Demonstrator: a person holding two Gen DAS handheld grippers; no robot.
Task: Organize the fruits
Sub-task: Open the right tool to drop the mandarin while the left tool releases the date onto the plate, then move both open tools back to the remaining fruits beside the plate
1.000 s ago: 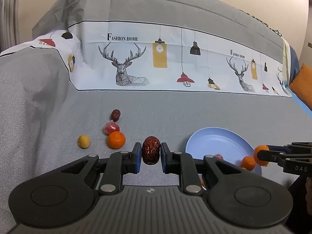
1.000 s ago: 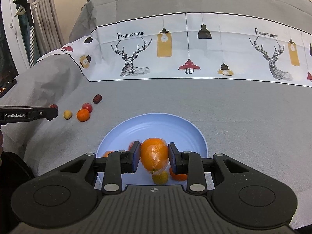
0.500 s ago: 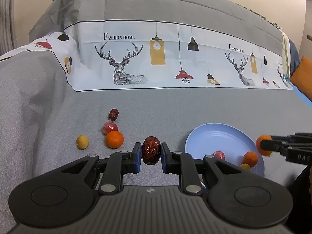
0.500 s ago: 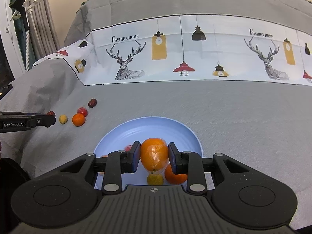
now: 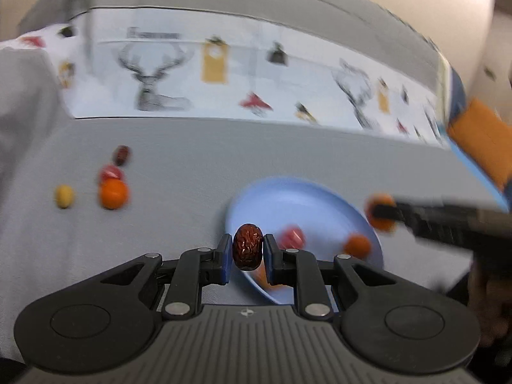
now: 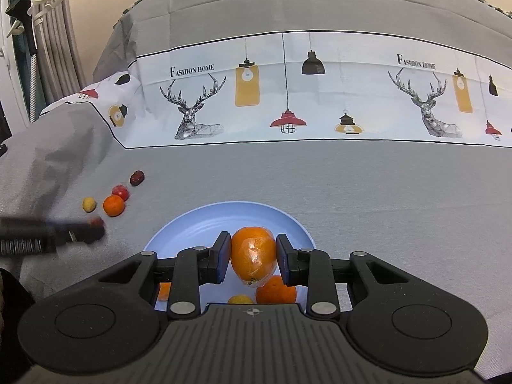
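Left print, right wrist view: "FASHION HOME" (image 6: 191, 70) in black capitals on the white printed band of the grey bed sheet (image 6: 288, 172), above a line-drawn deer head.
Right print, same band: "FASHION HOME" (image 6: 416, 61) again, above a second deer.
Left wrist view: lettering on the band blurred, unreadable.

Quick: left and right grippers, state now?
Left gripper: shut on a red date.
Right gripper: shut on an orange.

Pale blue plate (image 6: 179, 236), deer-print grey bedsheet (image 6: 352, 176)
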